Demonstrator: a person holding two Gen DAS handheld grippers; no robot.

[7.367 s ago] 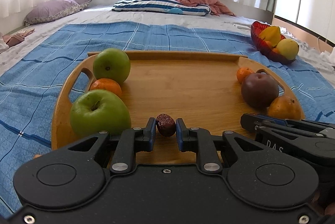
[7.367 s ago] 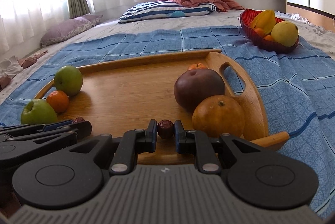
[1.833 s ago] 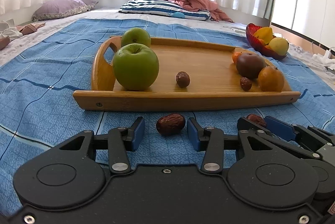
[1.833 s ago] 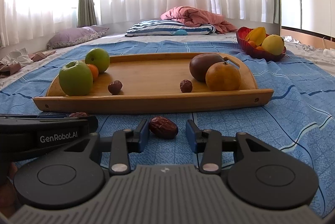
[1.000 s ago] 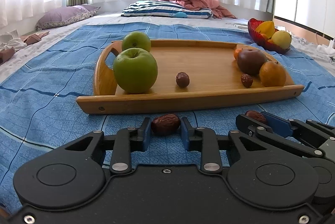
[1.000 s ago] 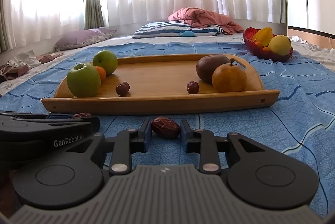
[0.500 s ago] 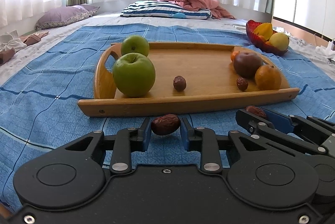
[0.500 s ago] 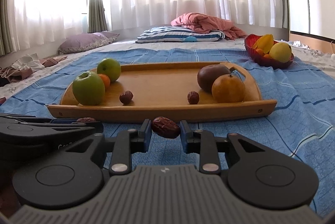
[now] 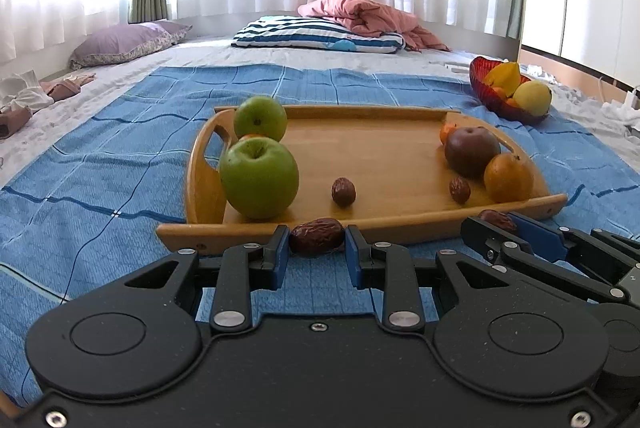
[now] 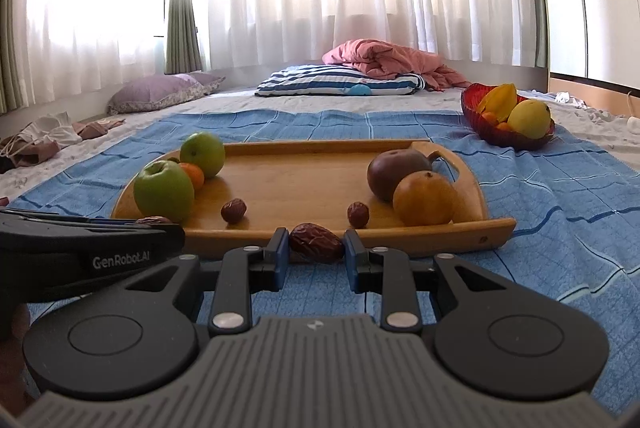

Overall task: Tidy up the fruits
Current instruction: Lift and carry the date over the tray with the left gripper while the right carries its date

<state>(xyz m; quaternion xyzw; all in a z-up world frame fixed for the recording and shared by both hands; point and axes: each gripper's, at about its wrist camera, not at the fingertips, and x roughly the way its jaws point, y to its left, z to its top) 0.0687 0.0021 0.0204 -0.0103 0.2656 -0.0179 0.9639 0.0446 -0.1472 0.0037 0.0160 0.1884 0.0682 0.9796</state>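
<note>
Fruits sit mostly on the wooden tray that lies on the blue blanket on the bed, and the sorting looks well along but not finished. On the tray's left end stand two green apples with a small orange between them; on the right end sit a dark purple fruit, an orange and another small orange behind them. Two small brown dates lie loose near the tray's front rail, one toward each side. A red bowl with yellow fruit stands well apart at the far right, off the tray. Still to be placed are two more dates: the left gripper has its fingers pinching one date, and the right gripper has its fingers pinching another date, both held just in front of the tray's near rail, apparently clear of the blanket. My guess is each goes beside the date already on its side.
</note>
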